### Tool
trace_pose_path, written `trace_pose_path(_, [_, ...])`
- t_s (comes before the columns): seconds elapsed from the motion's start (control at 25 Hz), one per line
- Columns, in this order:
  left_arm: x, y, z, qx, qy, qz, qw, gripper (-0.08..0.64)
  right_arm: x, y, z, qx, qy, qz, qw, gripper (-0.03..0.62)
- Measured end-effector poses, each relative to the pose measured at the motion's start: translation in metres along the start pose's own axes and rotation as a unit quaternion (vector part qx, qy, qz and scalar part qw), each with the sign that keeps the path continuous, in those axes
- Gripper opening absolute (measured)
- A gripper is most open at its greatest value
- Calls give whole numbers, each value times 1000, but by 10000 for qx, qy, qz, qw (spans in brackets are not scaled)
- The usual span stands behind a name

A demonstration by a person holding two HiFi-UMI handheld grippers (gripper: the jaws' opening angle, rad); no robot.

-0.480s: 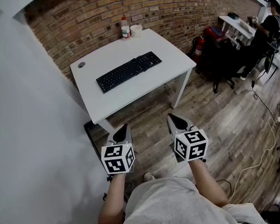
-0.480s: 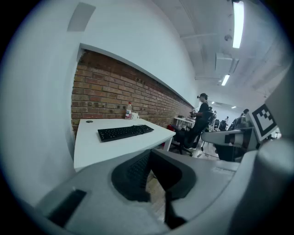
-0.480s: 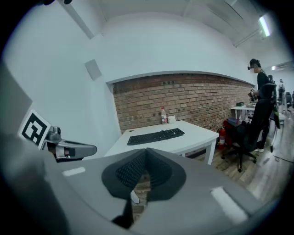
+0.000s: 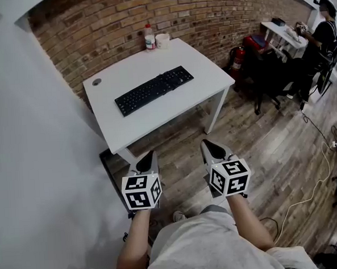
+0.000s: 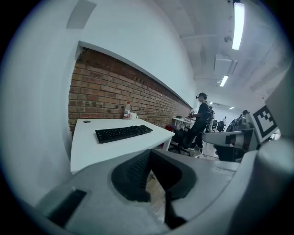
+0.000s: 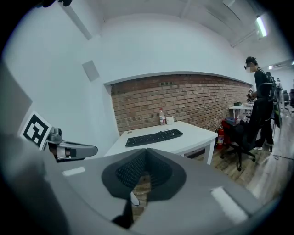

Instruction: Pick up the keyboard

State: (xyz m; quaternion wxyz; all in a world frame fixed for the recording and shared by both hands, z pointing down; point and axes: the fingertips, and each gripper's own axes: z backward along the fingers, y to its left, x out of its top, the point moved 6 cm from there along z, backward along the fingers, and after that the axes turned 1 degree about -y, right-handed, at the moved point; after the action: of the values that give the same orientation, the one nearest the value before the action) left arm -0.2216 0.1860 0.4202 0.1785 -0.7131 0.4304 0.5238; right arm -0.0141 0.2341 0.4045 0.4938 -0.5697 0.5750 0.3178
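Lying flat on the white table, the black keyboard is being left untouched near the middle of the tabletop, its long side running slantwise across it. No gripper is being brought into contact with it.

Both grippers are being held in the air well short of the table's near edge, above the wooden floor. The left gripper is being carried clenched, its jaws pressed together with nothing between them, and its tips are being aimed toward the table's near left leg. The right gripper is likewise being kept clenched and empty, and it is being held beside the left one, below the near edge of the table as seen from the head view. Each is being tipped slightly downward.

At the table's far edge, against the brick wall, a bottle and a white cup are being kept side by side, well apart from the keyboard. A small round dark grommet is being shown near the table's far left corner.

To the right of the table, a red fire extinguisher is being kept by the wall, and beyond it a dark office chair is being parked beside a second white desk, at which a person is being seated.
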Motion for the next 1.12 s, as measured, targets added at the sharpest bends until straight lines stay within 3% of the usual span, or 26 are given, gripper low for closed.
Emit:
trace_pose_path(0.48, [4,-6,-42,-51,93,-30,9999,-6,1,-35,-21,-11,42,-46,10000,11])
trace_pose_path(1.12, [47,-11,-159,735,113,162,9971,-6,46,-140,-128,740,189,-47,9971,11])
